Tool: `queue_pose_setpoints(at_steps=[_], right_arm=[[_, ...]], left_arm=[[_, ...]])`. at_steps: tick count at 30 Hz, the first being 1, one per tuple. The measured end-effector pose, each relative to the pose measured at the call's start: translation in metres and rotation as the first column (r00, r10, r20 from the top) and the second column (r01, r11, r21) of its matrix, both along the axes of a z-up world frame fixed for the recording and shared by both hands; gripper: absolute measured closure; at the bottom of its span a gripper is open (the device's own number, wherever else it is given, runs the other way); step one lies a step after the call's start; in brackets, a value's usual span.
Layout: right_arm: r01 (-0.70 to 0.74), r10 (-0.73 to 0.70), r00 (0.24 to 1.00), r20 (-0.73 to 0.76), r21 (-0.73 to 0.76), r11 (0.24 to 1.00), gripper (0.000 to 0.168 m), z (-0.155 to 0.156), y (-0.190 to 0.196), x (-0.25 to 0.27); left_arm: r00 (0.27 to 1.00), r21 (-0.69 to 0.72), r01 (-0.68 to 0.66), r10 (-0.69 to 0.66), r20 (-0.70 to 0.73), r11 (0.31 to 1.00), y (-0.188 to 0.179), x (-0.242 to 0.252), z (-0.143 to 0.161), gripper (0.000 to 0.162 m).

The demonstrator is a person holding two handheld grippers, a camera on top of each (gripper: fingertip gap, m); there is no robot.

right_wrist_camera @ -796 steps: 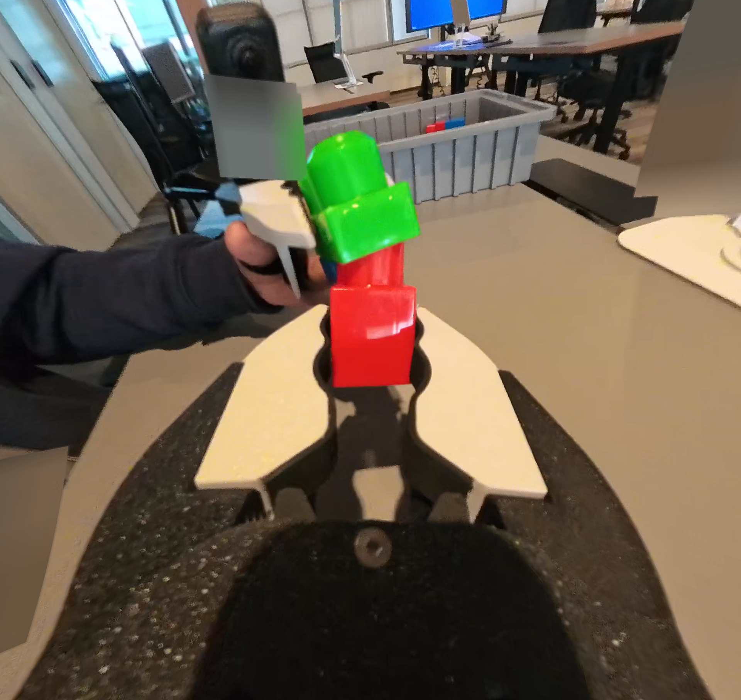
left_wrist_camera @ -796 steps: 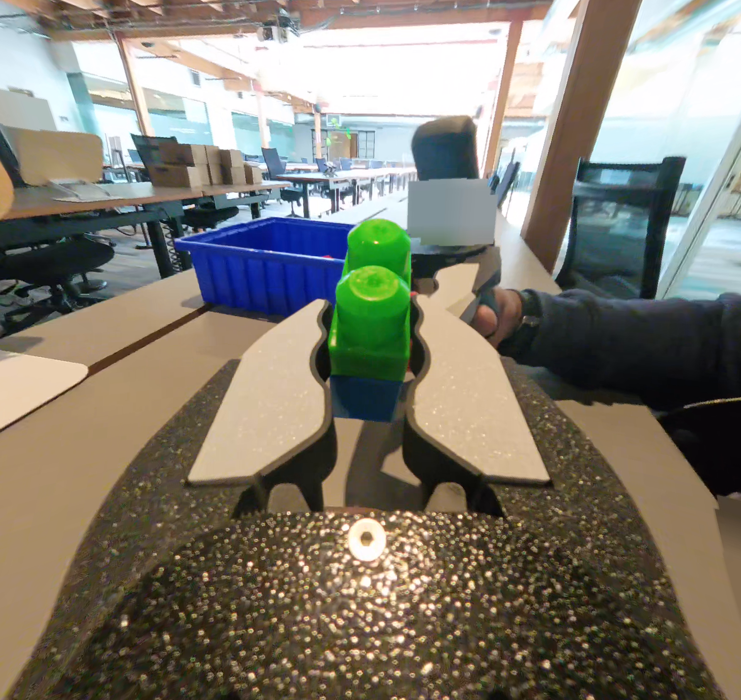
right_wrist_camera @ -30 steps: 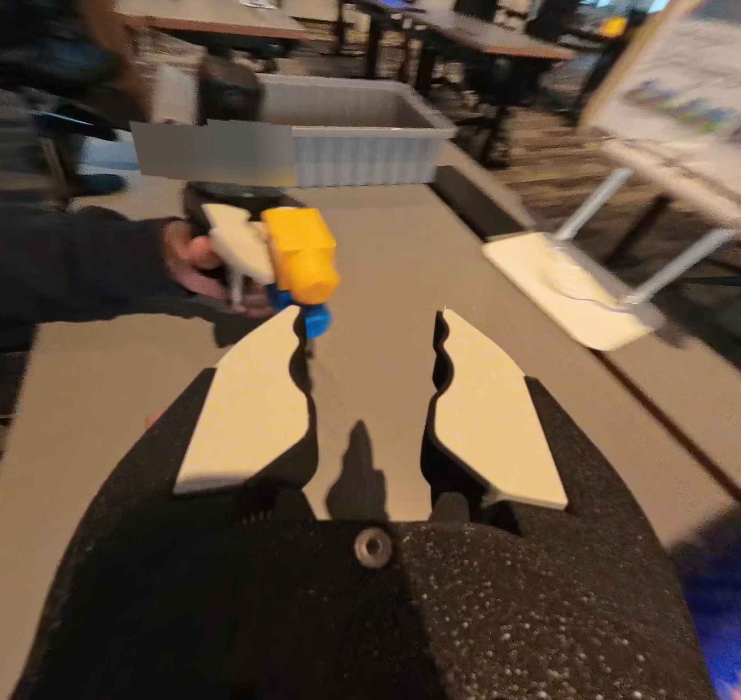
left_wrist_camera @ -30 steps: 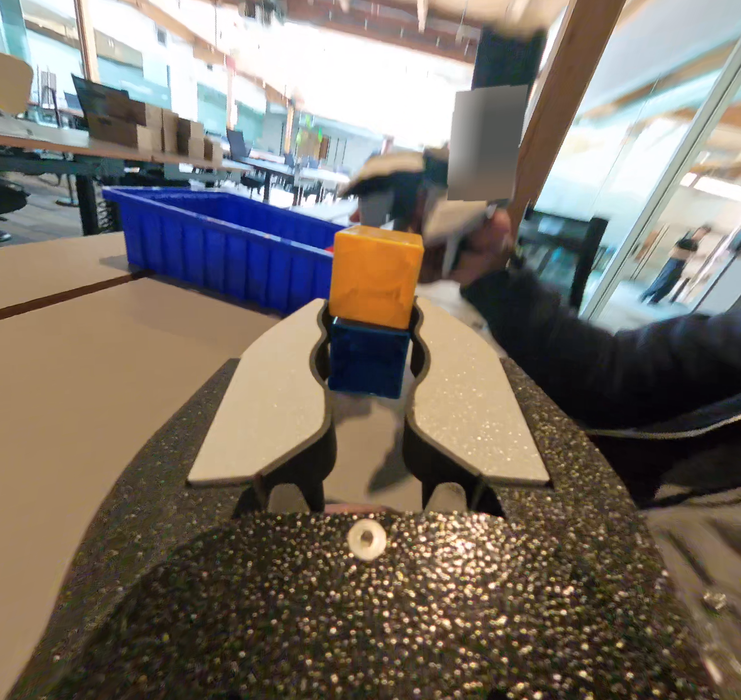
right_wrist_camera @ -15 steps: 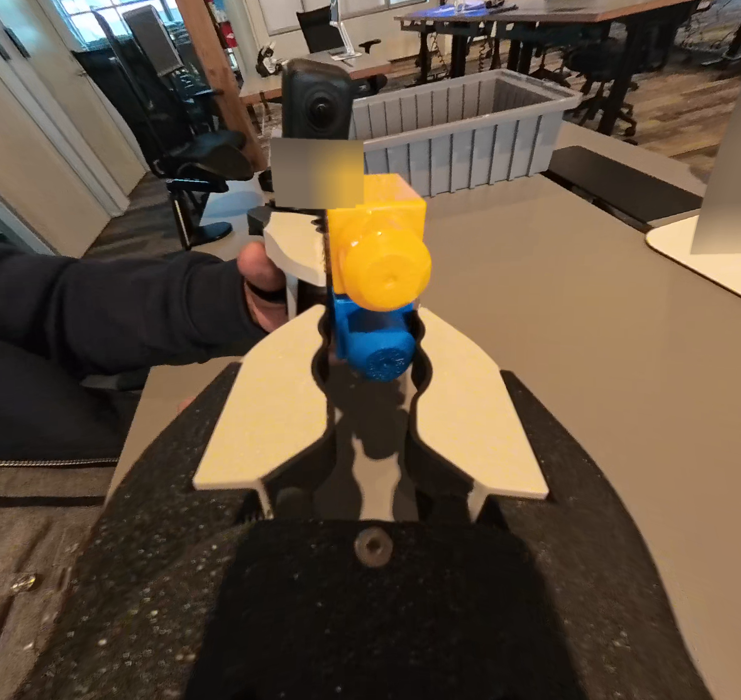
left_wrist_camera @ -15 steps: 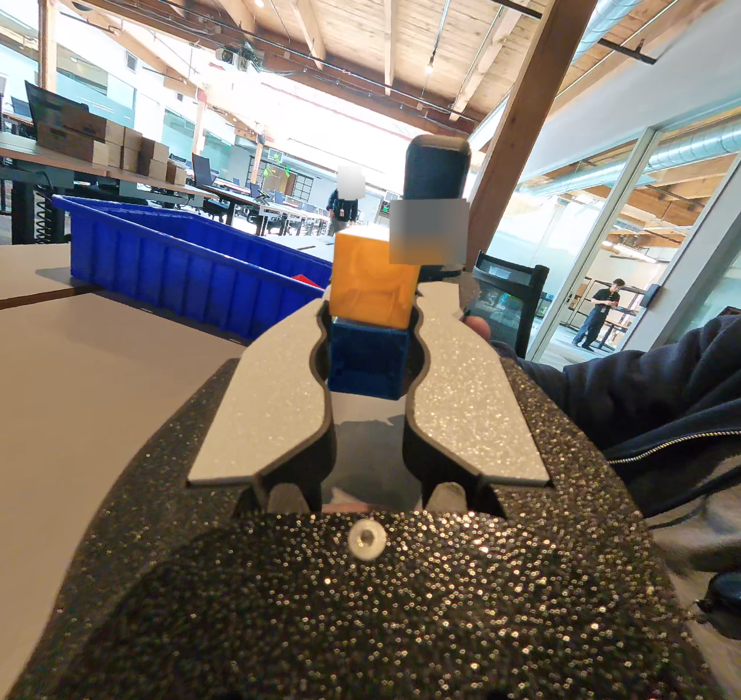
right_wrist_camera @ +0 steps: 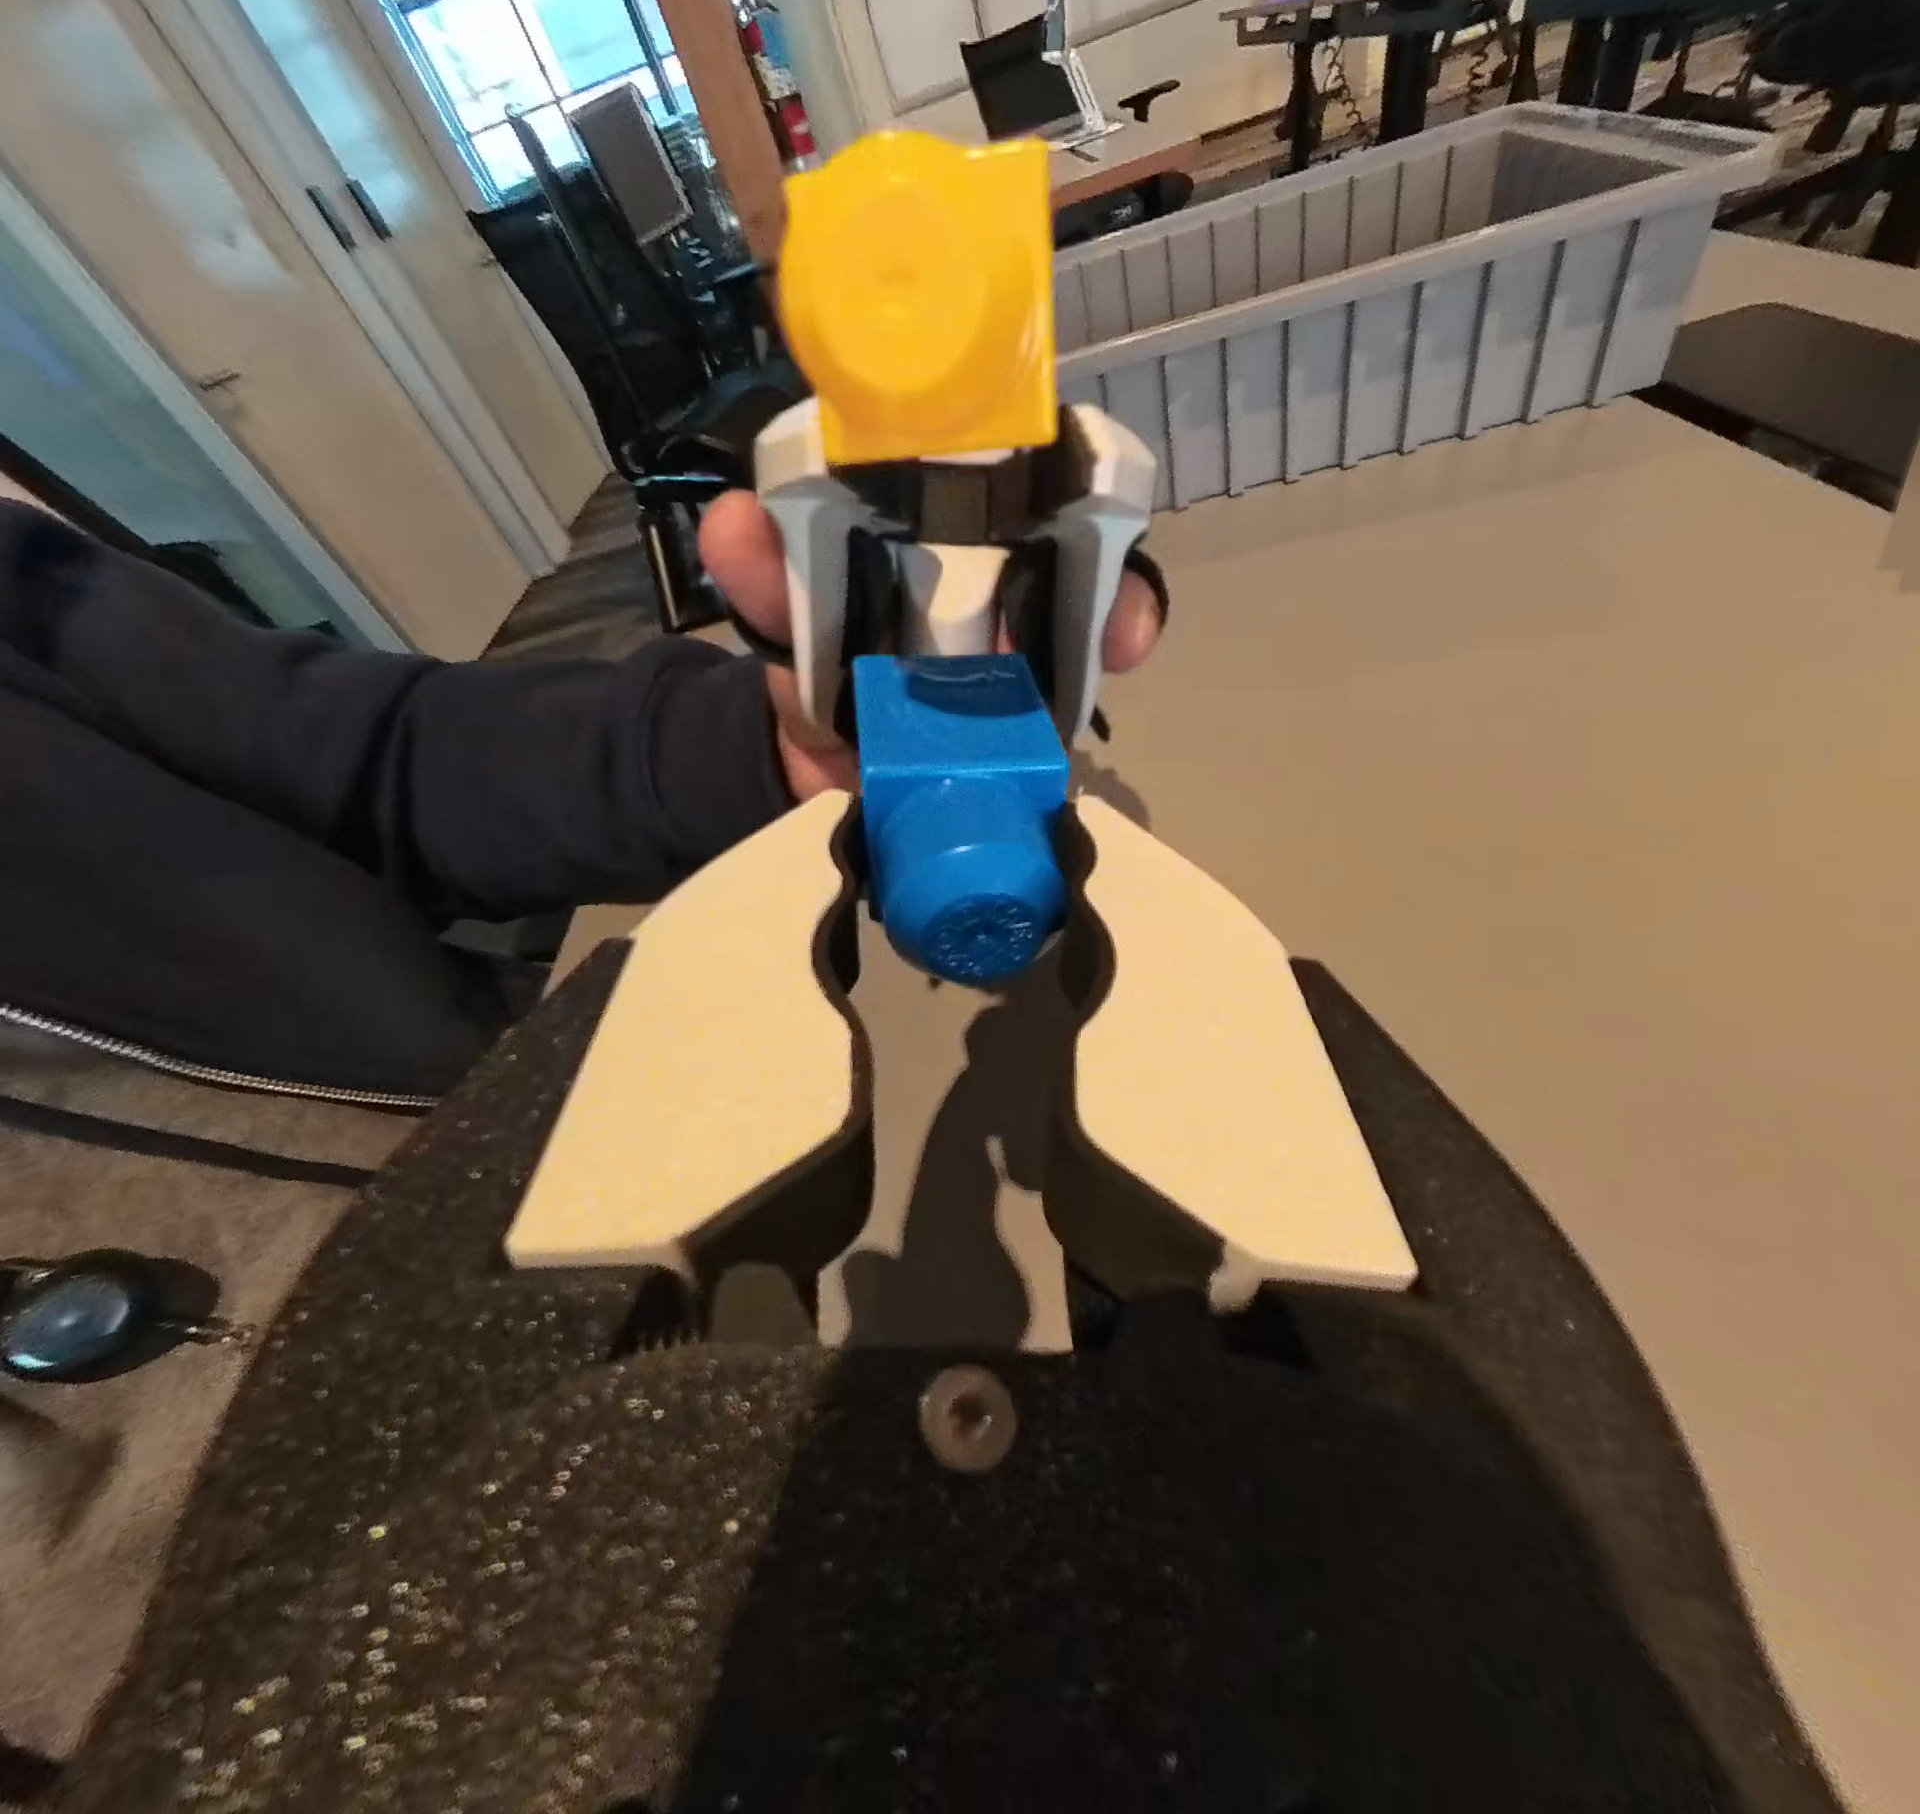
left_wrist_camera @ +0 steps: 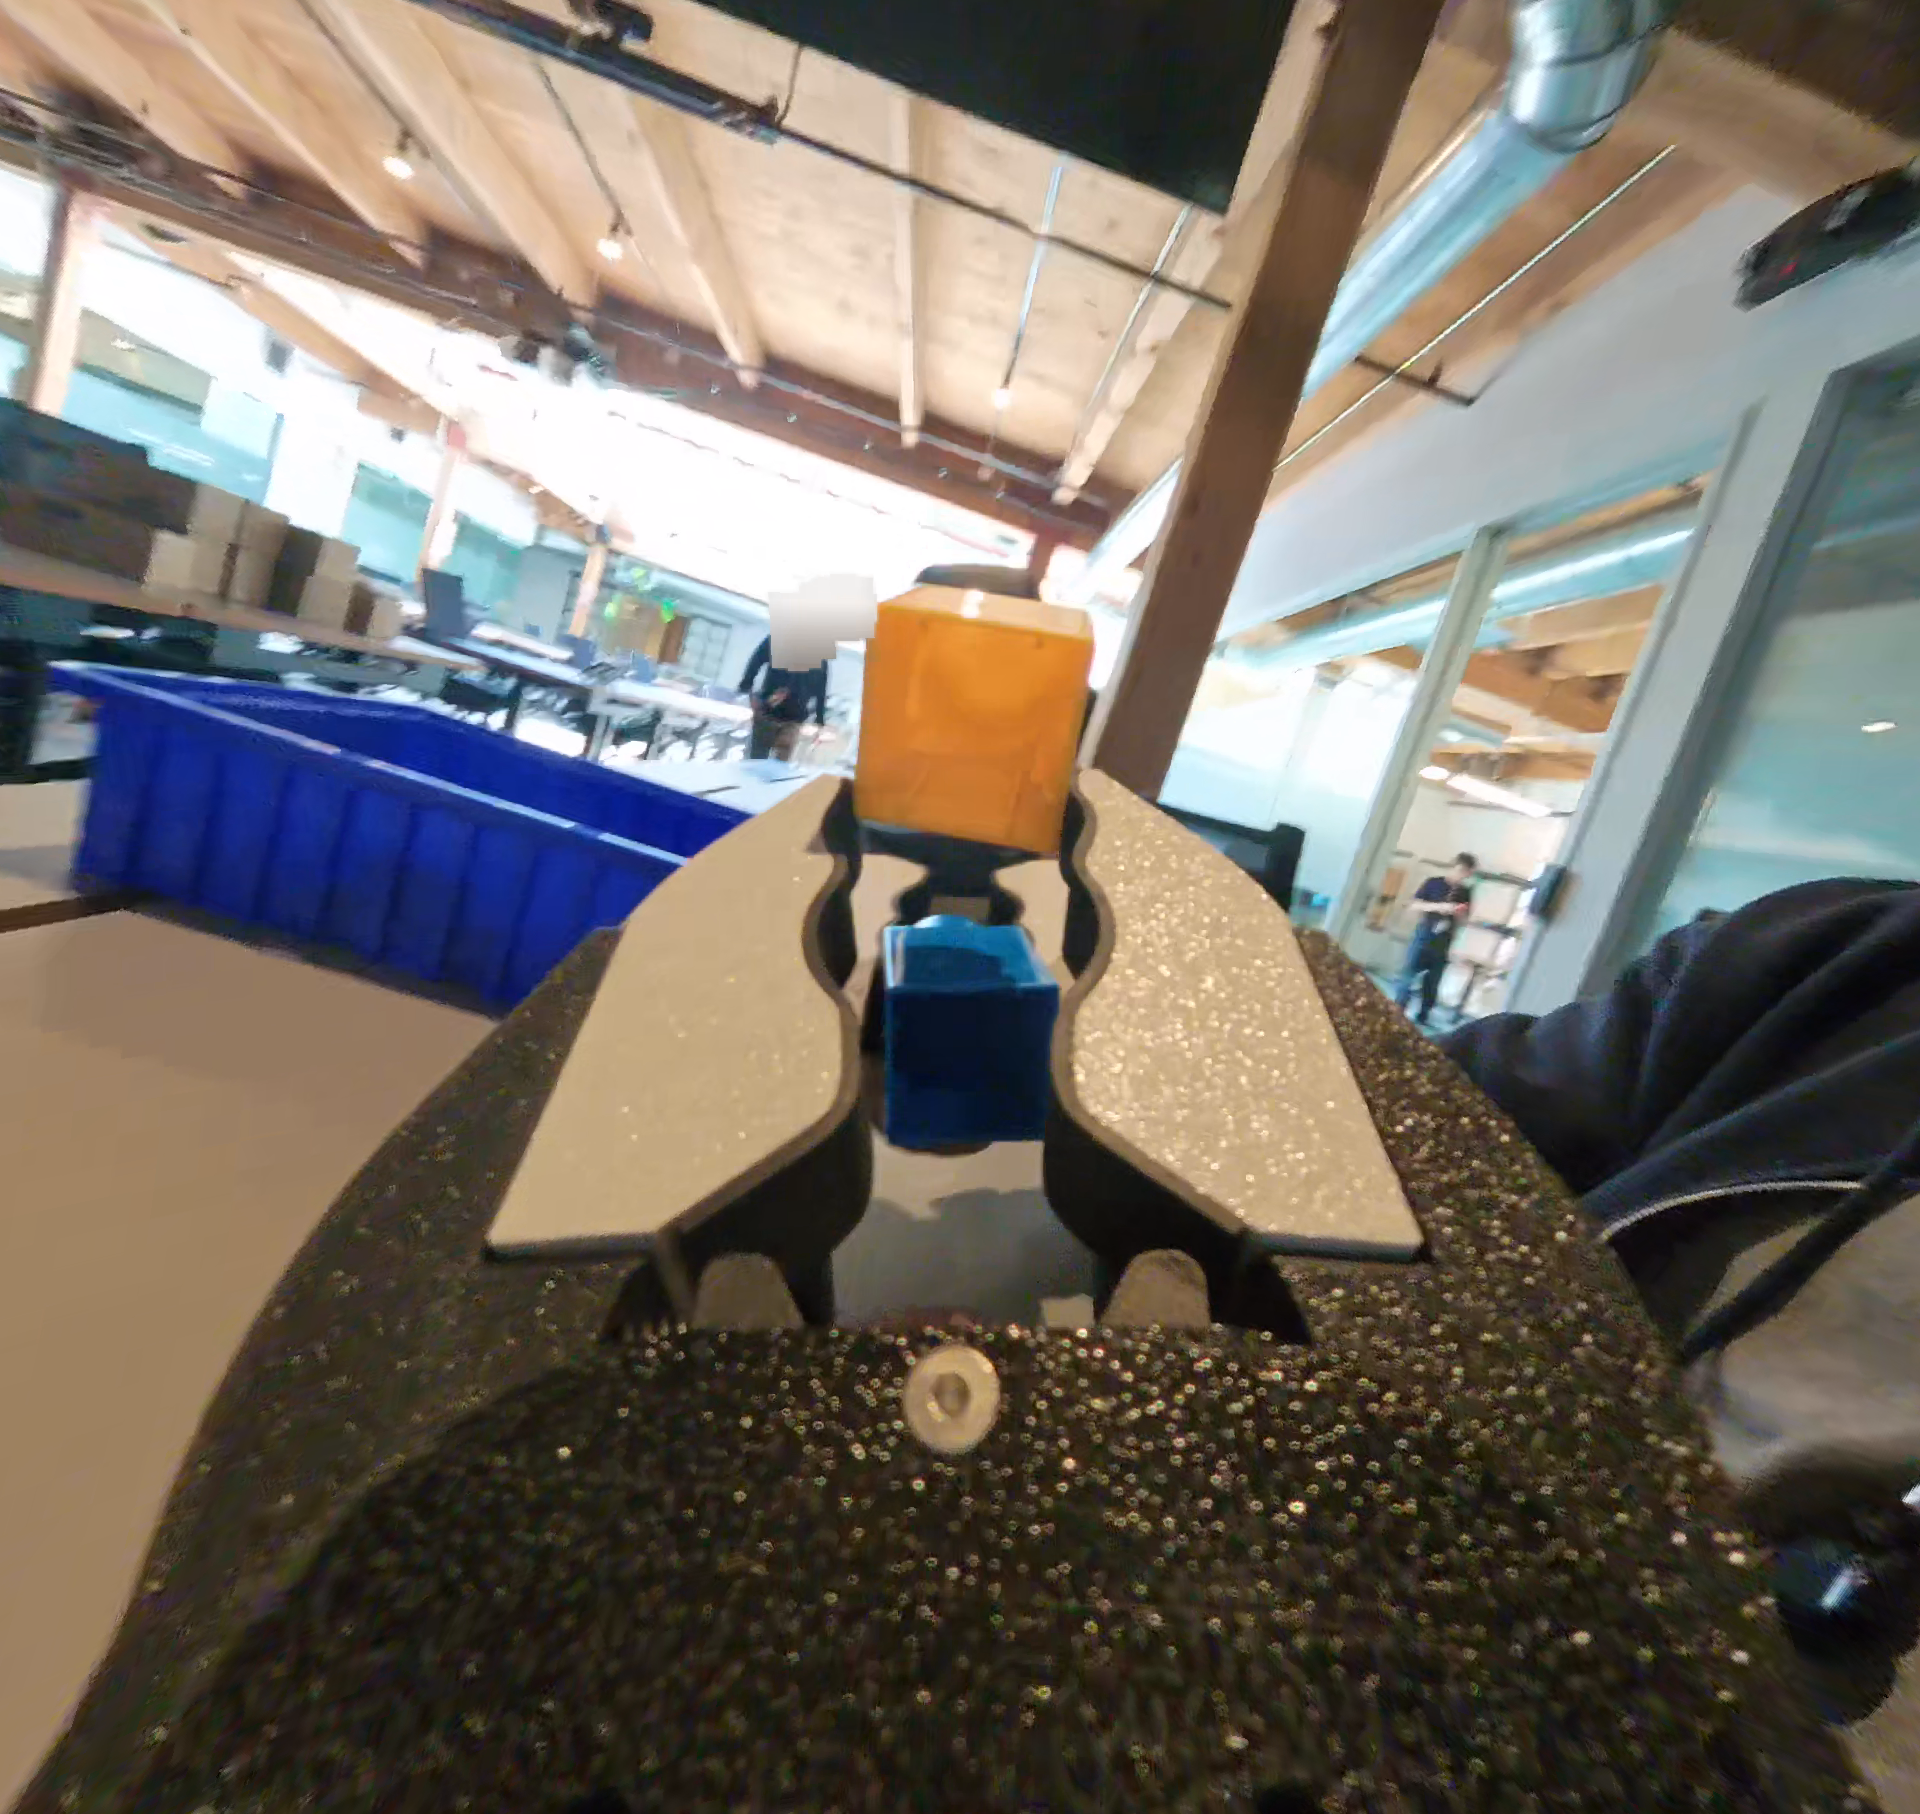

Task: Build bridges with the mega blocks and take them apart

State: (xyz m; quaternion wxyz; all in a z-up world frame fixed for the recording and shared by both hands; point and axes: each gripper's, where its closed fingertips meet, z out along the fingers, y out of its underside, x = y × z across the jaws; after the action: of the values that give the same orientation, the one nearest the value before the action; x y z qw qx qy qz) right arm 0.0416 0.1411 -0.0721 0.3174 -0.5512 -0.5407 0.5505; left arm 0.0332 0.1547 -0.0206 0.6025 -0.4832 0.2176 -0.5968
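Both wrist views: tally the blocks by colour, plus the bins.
orange-yellow plastic building block: 1
blue plastic building block: 1
blue ribbed plastic bin: 1
grey ribbed plastic bin: 1
Total: 4

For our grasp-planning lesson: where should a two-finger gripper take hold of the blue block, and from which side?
Grip the blue block on two opposite flat walls of its square body, not the round stud, which looks likelier to slip. Come from the stud end, as the right gripper does: the far end faces the yellow block, held apart just beyond.
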Motion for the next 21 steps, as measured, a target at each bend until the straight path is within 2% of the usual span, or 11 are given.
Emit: queue_pose_setpoints(at_steps=[2,4,6,8,9,10,12,14,17,19,21], right_arm=[[0.032,-0.033,0.999,0.02,0.049,0.998,0.133,-0.001,0.004,0.0],[0.121,-0.131,0.99,0.05,0.169,0.978,0.133,0.005,0.019,0.009],[0.309,-0.363,0.928,0.084,0.374,0.874,0.133,0.016,0.06,0.037],[0.508,-0.658,0.749,0.073,0.576,0.641,0.133,0.03,0.119,0.094],[0.567,-0.762,0.644,0.068,0.626,0.535,0.133,0.035,0.145,0.128],[0.611,-0.834,0.545,0.088,0.639,0.466,0.133,0.035,0.167,0.162],[0.67,-0.897,0.393,0.205,0.605,0.431,0.133,0.018,0.201,0.223],[0.738,-0.927,0.284,0.244,0.561,0.374,0.132,0.002,0.228,0.272],[0.772,-0.916,0.24,0.321,0.509,0.38,0.132,-0.015,0.242,0.307],[0.787,-0.935,0.254,0.246,0.51,0.348,0.123,-0.003,0.242,0.309],[0.8,-0.936,0.283,0.21,0.486,0.351,0.113,0.004,0.239,0.305]], left_arm=[[0.995,0.011,-0.054,0.054,-0.079,0.998,0.005,-0.002,-0.007,0.126],[0.992,0.015,-0.069,0.07,-0.105,0.998,0.007,-0.002,-0.009,0.126],[0.991,0.015,-0.071,0.073,-0.109,0.997,0.006,0.0,-0.009,0.126],[0.985,0.03,-0.08,0.084,-0.152,0.996,0.006,0.005,-0.013,0.126],[0.98,0.037,-0.082,0.087,-0.176,0.996,0.006,0.008,-0.015,0.126],[0.976,0.041,-0.083,0.089,-0.197,0.996,0.006,0.011,-0.018,0.126],[0.97,0.043,-0.076,0.084,-0.227,0.996,0.005,0.017,-0.023,0.126],[0.963,0.047,-0.074,0.084,-0.255,0.996,0.005,0.022,-0.027,0.126],[0.954,0.047,-0.068,0.078,-0.288,0.997,0.005,0.028,-0.033,0.126],[0.951,0.036,-0.064,0.072,-0.299,0.997,0.006,0.03,-0.037,0.126],[0.949,0.027,-0.065,0.07,-0.308,0.998,0.007,0.031,-0.04,0.126]])
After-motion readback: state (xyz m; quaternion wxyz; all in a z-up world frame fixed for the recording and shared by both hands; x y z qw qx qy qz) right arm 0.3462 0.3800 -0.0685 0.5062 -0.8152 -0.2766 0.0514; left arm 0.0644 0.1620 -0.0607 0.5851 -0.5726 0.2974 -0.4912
